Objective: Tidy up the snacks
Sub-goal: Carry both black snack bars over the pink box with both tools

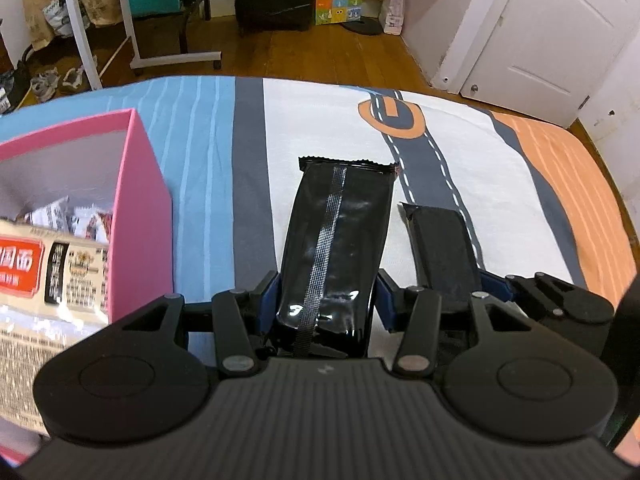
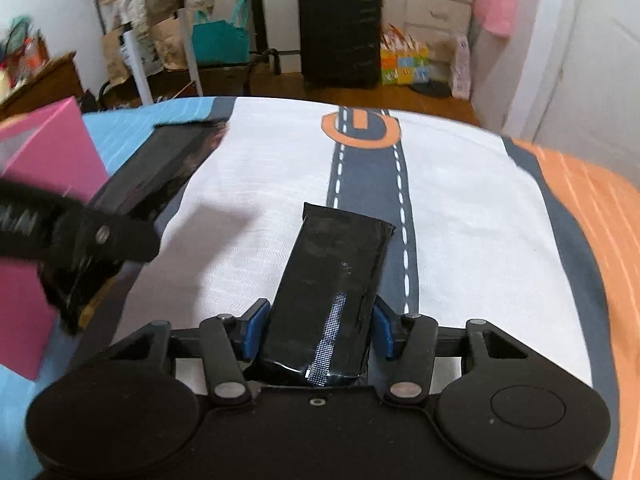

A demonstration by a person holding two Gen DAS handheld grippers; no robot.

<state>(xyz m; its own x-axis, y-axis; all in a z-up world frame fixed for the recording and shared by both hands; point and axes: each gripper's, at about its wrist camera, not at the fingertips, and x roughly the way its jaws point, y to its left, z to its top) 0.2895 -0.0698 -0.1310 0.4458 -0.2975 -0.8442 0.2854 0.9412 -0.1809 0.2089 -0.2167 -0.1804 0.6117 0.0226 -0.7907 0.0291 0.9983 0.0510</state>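
Bedding with blue stripes, a white field and a printed grey road (image 1: 320, 128) covers the bed and carries all the things. Next in size is the pink rectangular cardboard box (image 1: 140, 216), open at the top, which stands on the blue part at the left. Inside it lie small white snack packets (image 1: 76, 216), and a large beige noodle bag with a red label (image 1: 44, 276) leans over its near edge.

Each gripper holds one snack. The left gripper (image 1: 328, 300) is clamped on a glossy black foil snack pack with a silver seam (image 1: 340, 232), which is lifted above the bed and is just beside the box. The right gripper (image 2: 318, 332) is clamped on a second black foil snack pack (image 2: 340, 272), over the white field, further from the box.

I judge that the step in hand is to bring these packs into the box. To do it well, the left pack should go over the pink wall and be lowered past the leaning bag before the fingers part, and the right pack should wait, so the two grippers do not collide.
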